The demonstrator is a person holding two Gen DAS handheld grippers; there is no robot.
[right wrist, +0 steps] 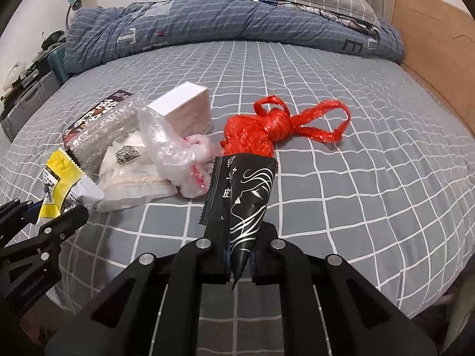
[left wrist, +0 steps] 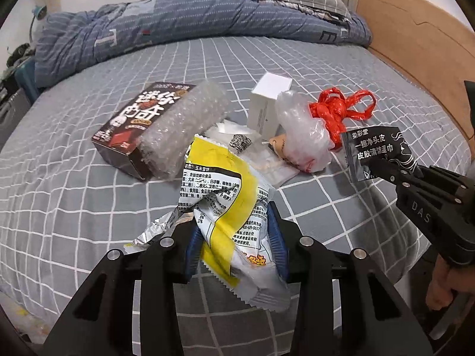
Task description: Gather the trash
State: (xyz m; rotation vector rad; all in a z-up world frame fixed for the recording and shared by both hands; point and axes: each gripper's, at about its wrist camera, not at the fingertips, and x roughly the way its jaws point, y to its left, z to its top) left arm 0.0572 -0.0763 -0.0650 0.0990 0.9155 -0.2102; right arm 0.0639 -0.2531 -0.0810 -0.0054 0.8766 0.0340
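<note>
Grey checked bedsheet (left wrist: 297, 68) covers the bed, with a blue quilt (right wrist: 237, 20) bunched at its far end. On the sheet lies a heap of trash: a dark snack box (left wrist: 124, 130), a roll of bubble wrap (left wrist: 184, 124), a white box (right wrist: 187, 109), a clear plastic bag (right wrist: 169, 145) and a knotted red bag (right wrist: 267, 130). The left gripper (left wrist: 234, 234) is clamped on a crumpled yellow-white wrapper (left wrist: 222, 190), held above the sheet. The right gripper (right wrist: 240, 255) is pressed together on a black sachet (right wrist: 246, 195), just in front of the heap.
</note>
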